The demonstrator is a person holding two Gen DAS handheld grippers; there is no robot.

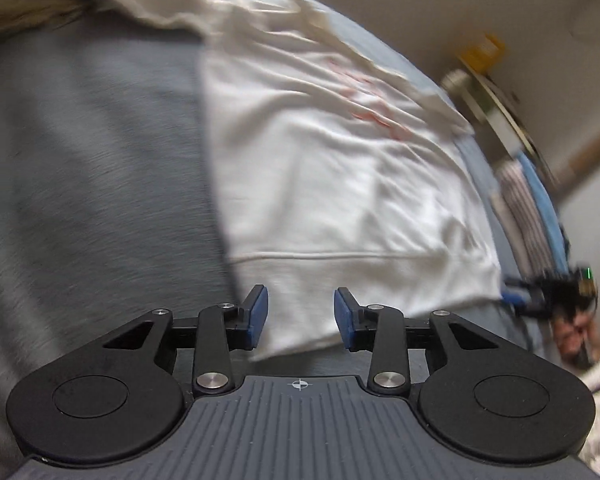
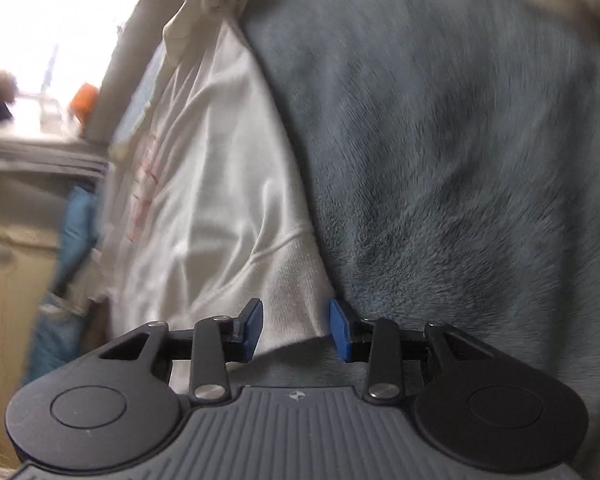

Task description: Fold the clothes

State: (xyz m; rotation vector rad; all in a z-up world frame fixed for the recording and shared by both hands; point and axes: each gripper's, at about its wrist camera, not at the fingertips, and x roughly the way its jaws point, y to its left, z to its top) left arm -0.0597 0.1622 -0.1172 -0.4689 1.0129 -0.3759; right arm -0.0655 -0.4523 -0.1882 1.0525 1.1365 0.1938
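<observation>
Sweatshirt (image 1: 340,184), white, spread flat on grey fleece blanket (image 1: 92,168); soft, light, limp, I judge. Left gripper (image 1: 300,318) and right gripper (image 2: 296,330) both gape, empty, at its ribbed hem corners, where I would pinch.

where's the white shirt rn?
The white shirt lies spread on the grey-blue blanket, its hem just ahead of both open grippers: centre-right in the left wrist view, centre-left in the right wrist view.
</observation>
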